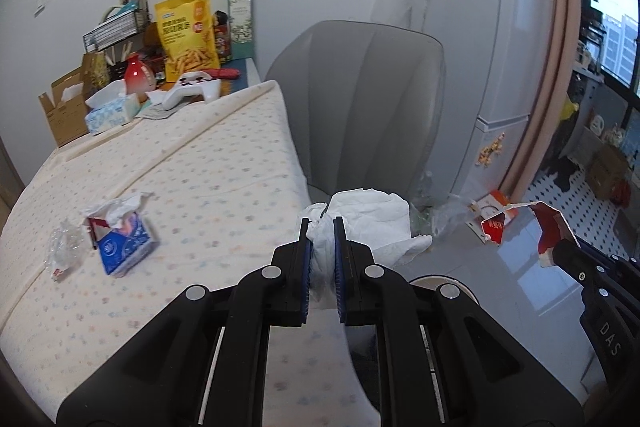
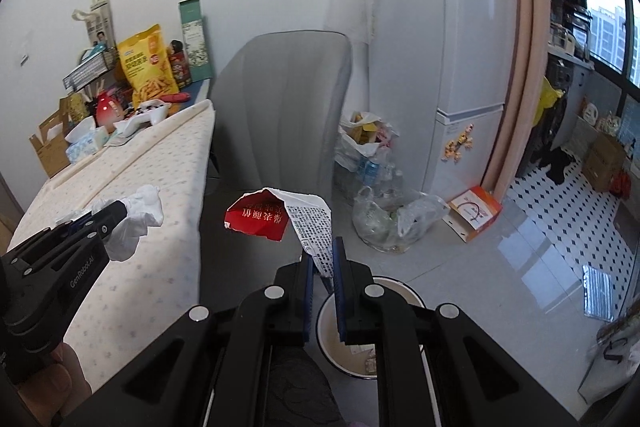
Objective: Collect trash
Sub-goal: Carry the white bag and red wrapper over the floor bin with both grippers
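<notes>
Left claw [image 1: 321, 227] is clamped tight on a crumpled white tissue wad [image 1: 372, 223], hanging just past the desk [image 1: 200, 167] edge, while the right claw [image 2: 322, 247] is pinching a torn red-and-white paper packet [image 2: 280, 219] that sticks up and out ahead of its tips. Right under the right claw there's a white bin [image 2: 332, 327] on the floor, with a grey chair [image 2: 280, 99] straight ahead. Off to the left claw's left, a blue tissue pack [image 1: 124, 243] and a clear plastic wrapper [image 1: 62, 251] sit on the desk.
</notes>
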Available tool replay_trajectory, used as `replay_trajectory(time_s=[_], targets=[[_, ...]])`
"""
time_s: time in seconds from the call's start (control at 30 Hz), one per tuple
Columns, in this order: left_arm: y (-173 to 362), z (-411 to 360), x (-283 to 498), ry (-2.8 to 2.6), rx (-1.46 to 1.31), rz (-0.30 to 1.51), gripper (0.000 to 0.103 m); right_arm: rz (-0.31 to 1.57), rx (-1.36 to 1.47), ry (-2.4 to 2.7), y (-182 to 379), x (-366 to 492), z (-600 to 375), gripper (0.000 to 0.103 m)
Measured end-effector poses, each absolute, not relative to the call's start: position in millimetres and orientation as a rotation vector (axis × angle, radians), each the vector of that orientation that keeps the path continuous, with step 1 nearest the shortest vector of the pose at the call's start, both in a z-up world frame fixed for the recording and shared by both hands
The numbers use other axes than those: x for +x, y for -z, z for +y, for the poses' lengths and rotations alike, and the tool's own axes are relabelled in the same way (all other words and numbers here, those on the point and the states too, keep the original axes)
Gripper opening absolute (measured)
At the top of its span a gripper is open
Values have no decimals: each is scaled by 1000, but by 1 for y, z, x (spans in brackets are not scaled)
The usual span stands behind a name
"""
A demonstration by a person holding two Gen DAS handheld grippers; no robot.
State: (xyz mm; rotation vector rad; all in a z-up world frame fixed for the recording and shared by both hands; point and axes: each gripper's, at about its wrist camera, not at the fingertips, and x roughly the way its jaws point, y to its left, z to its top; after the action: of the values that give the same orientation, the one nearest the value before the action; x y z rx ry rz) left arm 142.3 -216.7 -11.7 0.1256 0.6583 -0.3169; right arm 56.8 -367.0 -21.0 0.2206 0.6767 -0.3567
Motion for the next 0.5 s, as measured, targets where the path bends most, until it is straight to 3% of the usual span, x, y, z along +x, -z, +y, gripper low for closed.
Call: replay_trajectory(time_s=[0.5], targets=[[48,-296,166,397,205,742,11,745,300,440,64,64,-439,10]])
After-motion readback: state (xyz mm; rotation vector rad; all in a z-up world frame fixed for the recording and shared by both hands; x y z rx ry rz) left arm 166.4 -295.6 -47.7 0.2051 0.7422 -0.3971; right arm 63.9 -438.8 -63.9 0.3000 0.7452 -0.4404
